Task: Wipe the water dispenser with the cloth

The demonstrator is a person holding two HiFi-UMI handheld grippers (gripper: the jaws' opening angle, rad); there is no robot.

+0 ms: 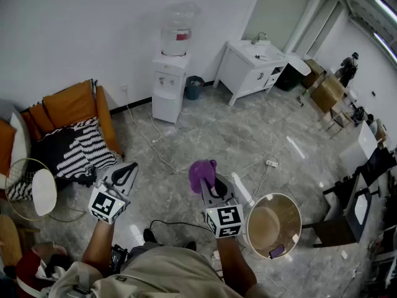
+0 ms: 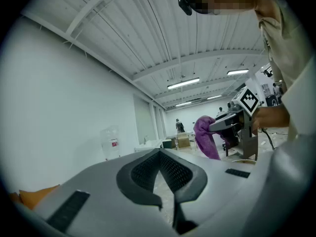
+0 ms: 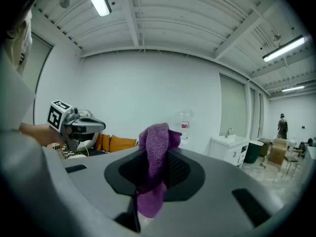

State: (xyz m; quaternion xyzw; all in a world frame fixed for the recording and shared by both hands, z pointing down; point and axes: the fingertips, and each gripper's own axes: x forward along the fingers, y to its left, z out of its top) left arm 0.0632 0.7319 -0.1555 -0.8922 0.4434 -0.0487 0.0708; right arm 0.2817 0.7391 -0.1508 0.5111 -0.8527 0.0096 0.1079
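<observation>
Floor: the grey marbled tile floor (image 1: 205,135) lies open between me and the dispenser. I judge the job is at the approach, with no wiping begun.
Sofa: the orange cushioned sofa (image 1: 71,107) sits to the left of the dispenser, out of my line to it.
Dispenser: the white floor-standing water dispenser with a clear bottle on top (image 1: 169,95) stands against the white wall, straight ahead. Both grippers are well apart from it, on its front side.
Cable: a thin white cable (image 1: 155,144) trails over the floor from the foot of the dispenser toward me. I would step around it.
Right gripper: the right gripper (image 1: 208,182) points at the dispenser with its jaws pinched on the cloth. Held like this, the cloth would reach the cabinet first.
Left gripper: the left gripper (image 1: 124,174) is level with the right one and just as far from the dispenser. Its tips are pressed together on nothing, so I take it to be idle, perhaps spare for steadying.
Cloth: the purple terry cloth (image 1: 201,174) is bunched above the jaw tips with a tail hanging below. That leaves a soft pad facing the dispenser.
</observation>
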